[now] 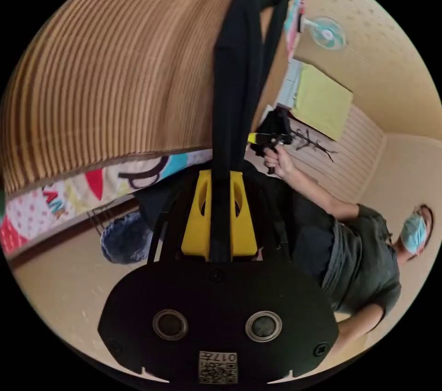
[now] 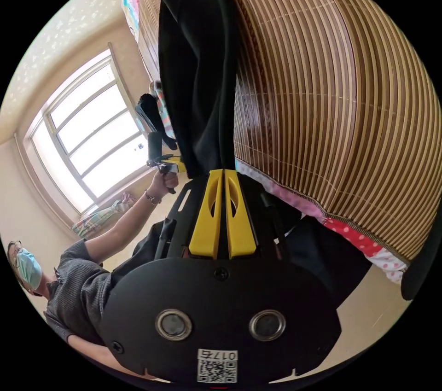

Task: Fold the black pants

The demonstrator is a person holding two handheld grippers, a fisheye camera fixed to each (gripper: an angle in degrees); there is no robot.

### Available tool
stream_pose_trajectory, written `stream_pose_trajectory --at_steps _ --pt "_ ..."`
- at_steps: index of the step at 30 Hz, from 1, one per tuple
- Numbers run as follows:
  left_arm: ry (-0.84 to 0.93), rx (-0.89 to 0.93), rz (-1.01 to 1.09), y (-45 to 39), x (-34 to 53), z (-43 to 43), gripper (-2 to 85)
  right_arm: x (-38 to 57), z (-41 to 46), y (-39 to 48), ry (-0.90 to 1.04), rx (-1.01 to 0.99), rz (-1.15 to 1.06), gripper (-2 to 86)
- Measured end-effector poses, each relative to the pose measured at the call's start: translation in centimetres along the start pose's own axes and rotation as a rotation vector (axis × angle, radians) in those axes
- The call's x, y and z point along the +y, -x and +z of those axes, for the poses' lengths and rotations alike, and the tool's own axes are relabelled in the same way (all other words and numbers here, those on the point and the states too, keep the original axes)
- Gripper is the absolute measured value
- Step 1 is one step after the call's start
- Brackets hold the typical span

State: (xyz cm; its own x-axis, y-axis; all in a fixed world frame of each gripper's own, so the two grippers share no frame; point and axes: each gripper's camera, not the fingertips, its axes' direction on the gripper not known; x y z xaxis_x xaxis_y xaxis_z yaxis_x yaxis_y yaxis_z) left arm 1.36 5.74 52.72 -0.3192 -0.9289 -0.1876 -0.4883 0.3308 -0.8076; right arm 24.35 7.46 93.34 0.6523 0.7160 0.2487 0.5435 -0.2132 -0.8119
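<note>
Black pants [image 1: 237, 68] hang as a long, matte, soft band, its long axis running from 6 toward 12 o'clock in both views, draped over a ribbed bamboo mat [image 1: 115, 73]. The left gripper [image 1: 220, 213] has its yellow jaws clamped on the fabric. The right gripper [image 2: 223, 213] likewise pinches the cloth between nearly closed jaws.
</note>
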Motion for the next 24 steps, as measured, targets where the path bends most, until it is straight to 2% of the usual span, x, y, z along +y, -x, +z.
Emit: stream_pose_trajectory --at_steps 4,6,8,11,13,19,24 --pt "-0.136 -0.116 -0.183 1.8 2.7 -4.7 11.5 -0.6 -3.6 -0.6 0.064 0.121 -0.005 2.2" --pt "-0.259 -0.147 -0.126 -1.9 2.8 -7.8 13.8 -1.0 -4.8 -0.9 0.096 0.136 -0.014 3.2" --pt "-0.294 -0.209 -0.032 -6.2 1.6 -9.3 13.7 -1.7 -5.6 -1.4 0.139 0.157 -0.012 4.9" --pt "-0.205 -0.330 0.047 -12.1 -2.3 -10.1 13.6 -3.0 -6.0 -2.0 0.198 0.174 -0.009 7.1" --pt "-0.207 -0.389 0.067 -14.8 -3.8 -11.2 14.1 -3.8 -6.2 -2.2 0.240 0.165 -0.003 8.3" --pt "-0.259 -0.379 0.024 -17.6 -4.3 -17.2 15.7 -4.6 -8.2 -2.9 0.242 0.163 0.042 10.8" --pt "-0.618 -0.239 -0.038 -19.7 4.2 -28.0 11.9 -4.3 -8.5 -5.2 0.268 0.022 0.057 7.4"
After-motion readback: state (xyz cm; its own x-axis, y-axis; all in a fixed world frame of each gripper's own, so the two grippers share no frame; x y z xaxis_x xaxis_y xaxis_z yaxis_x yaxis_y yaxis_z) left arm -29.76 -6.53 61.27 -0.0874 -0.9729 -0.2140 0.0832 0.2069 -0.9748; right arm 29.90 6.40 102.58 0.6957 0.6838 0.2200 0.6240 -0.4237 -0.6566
